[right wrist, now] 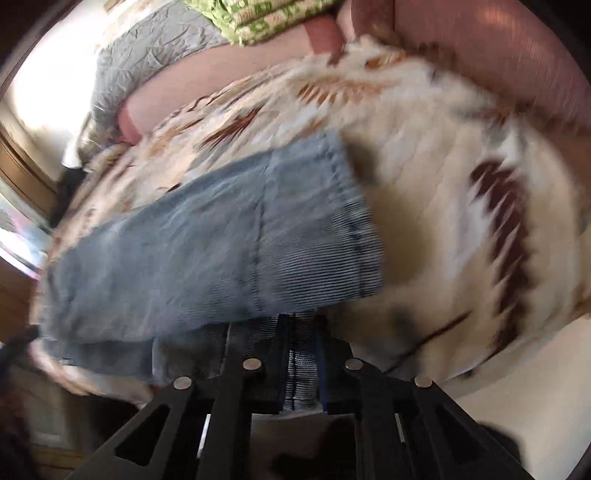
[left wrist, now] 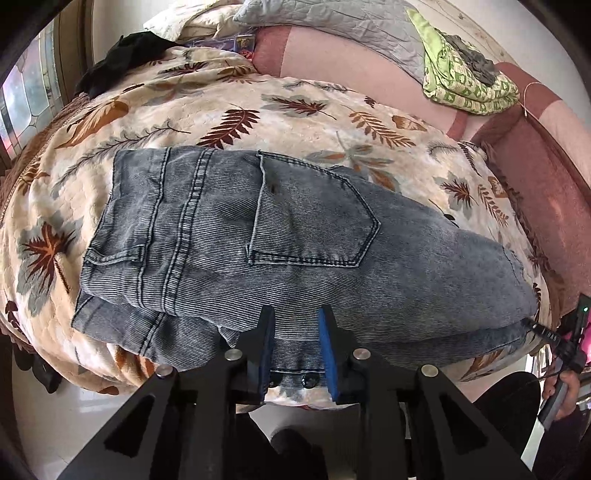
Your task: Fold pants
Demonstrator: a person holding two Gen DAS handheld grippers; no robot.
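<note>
The grey-blue denim pants [left wrist: 280,236] lie folded in half lengthwise on the leaf-print blanket, waistband and back pocket [left wrist: 314,218] facing up at the left. My left gripper [left wrist: 297,317] is open, its jaws astride the near edge of the waist by the buttons, holding nothing. In the blurred right wrist view the leg end of the pants [right wrist: 221,251] lies across the blanket. My right gripper [right wrist: 303,332] is shut on a fold of the denim at the leg's near edge. The right gripper also shows at the far right of the left wrist view [left wrist: 569,332].
The leaf-print blanket [left wrist: 258,110] covers a bed with a pink sheet [left wrist: 332,55]. A grey quilt [left wrist: 332,22] and a green folded cloth [left wrist: 465,81] lie at the back. A black garment [left wrist: 125,55] sits at the back left. White floor [left wrist: 92,406] lies below the bed's near edge.
</note>
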